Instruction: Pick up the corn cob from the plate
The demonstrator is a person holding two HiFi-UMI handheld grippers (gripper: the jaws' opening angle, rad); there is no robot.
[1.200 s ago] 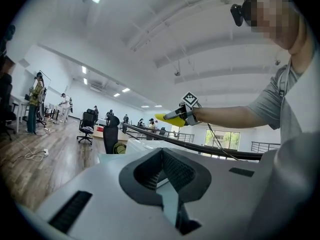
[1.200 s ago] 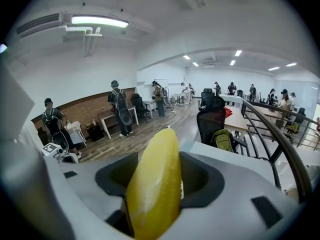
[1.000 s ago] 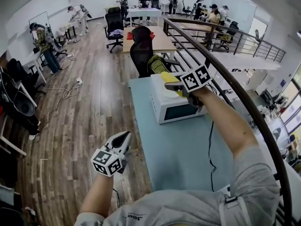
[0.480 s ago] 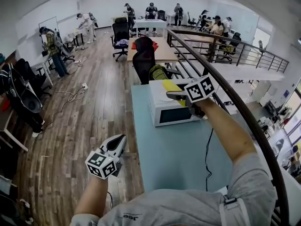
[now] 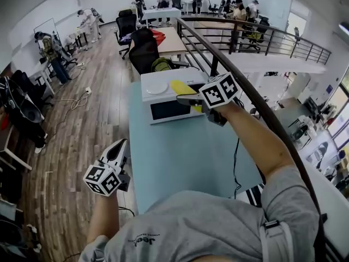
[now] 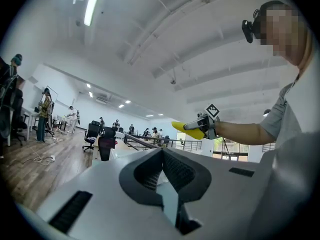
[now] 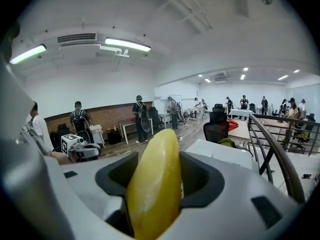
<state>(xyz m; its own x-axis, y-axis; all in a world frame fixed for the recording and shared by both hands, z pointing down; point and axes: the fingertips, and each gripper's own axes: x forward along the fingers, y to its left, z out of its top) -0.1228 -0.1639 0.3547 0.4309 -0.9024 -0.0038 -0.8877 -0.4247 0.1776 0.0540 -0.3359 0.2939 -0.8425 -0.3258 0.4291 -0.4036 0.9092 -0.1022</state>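
Observation:
The corn cob (image 5: pixel 182 88) is smooth and yellow, and my right gripper (image 5: pixel 185 98) is shut on it, holding it in the air over the right front corner of the white microwave (image 5: pixel 163 107). In the right gripper view the cob (image 7: pixel 155 184) stands lengthwise between the jaws. A white plate (image 5: pixel 157 87) lies bare on top of the microwave. My left gripper (image 5: pixel 119 146) hangs low, left of the table's edge, above the wooden floor. Its jaws (image 6: pixel 162 154) are shut with nothing in them. From there the cob (image 6: pixel 187 129) shows far off.
The microwave stands at the far end of a pale blue table (image 5: pixel 180 157). A curved dark railing (image 5: pixel 245 86) runs along its right side. A black office chair (image 5: pixel 143 51) is behind the microwave. People work at desks far off. A cable (image 5: pixel 235 162) lies on the table.
My right gripper has carried the cob from above the microwave's top toward its right front corner. My left gripper has drifted left and lower in view. The head view has swung.

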